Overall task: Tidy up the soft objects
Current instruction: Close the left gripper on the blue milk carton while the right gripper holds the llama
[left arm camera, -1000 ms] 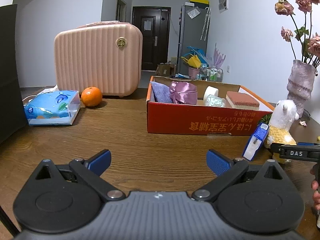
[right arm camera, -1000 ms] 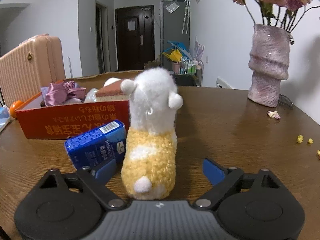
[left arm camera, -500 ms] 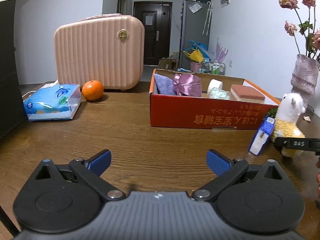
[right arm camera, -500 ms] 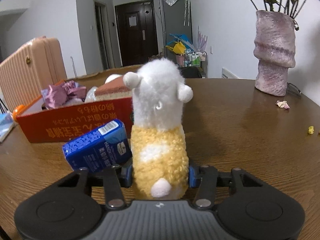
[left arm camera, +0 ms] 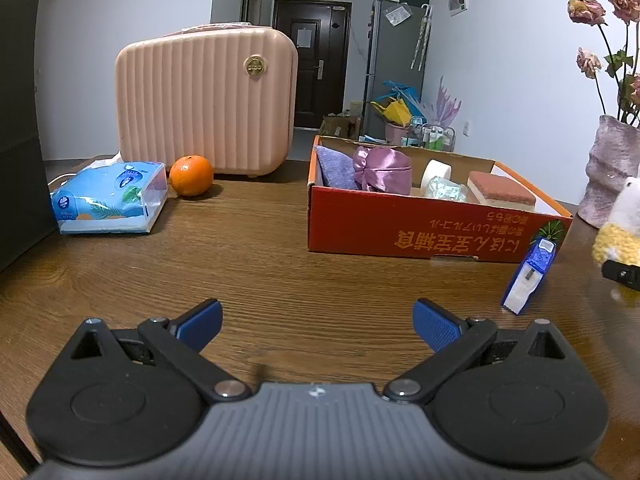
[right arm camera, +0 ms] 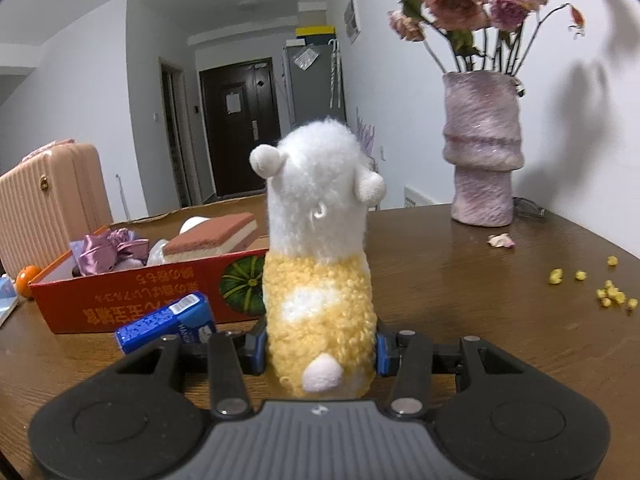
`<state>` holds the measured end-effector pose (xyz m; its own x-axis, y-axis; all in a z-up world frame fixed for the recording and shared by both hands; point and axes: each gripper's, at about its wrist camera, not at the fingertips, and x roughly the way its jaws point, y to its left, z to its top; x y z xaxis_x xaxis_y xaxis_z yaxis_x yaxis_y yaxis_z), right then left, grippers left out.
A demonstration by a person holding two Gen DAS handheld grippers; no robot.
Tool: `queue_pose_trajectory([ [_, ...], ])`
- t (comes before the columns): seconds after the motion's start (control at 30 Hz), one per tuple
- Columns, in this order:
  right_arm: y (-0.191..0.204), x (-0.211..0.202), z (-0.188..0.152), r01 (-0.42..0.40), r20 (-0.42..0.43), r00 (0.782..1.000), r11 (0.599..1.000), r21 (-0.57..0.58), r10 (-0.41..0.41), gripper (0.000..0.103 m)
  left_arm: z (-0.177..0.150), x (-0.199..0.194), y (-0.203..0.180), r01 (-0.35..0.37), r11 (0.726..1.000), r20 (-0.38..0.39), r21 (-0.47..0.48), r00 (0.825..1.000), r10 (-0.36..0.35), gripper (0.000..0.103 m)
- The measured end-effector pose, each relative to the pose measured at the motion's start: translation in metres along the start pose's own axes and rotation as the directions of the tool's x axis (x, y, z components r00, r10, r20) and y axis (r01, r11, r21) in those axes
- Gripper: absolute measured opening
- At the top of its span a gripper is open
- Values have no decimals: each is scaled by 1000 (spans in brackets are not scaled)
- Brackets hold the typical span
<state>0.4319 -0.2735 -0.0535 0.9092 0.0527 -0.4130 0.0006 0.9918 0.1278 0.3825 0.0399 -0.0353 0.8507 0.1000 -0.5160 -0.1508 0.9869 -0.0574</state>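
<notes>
My right gripper (right arm camera: 319,350) has just been closing, and its blue pads now press into the yellow lower body of the plush alpaca (right arm camera: 318,264), one on each flank, so I have the toy squeezed low near its white tail. It stands upright between the jaws, long axis vertical, back toward my camera and head facing away across the table (right arm camera: 460,280). Whether its base is clear of the wood I cannot tell.

Just left of the toy, the blue tissue pack (right arm camera: 168,322) leans near the gripper's left linkage. Beyond it stands the red cardboard box (right arm camera: 140,292), its long side running left and away from me, a sponge (right arm camera: 212,240) and a purple satin pouch (right arm camera: 108,250) already inside. So the carry I judge next goes up, left and forward over that near wall, with the alpaca kept upright.

My left gripper (left arm camera: 318,324) hangs wide and empty above bare wood, well apart from the toy, which shows only at the far right edge of its view (left arm camera: 622,224). The right hand is plainly the nearer one.

Farther off, right of the box, is the vase (right arm camera: 482,160) of dried roses.
</notes>
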Motion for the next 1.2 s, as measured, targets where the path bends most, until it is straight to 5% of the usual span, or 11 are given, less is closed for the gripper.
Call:
queue_pose_trajectory([
  [0.47,-18,-15,2,-3,33,999,1000,-2,3,47,-2,0,-18,30,998,4,49,1000,-30,103],
  [1.2,-39,-13,6,-25,43,999,998,-58,27,47,6,31,-120,117,986,-5,120,993,-118,103],
])
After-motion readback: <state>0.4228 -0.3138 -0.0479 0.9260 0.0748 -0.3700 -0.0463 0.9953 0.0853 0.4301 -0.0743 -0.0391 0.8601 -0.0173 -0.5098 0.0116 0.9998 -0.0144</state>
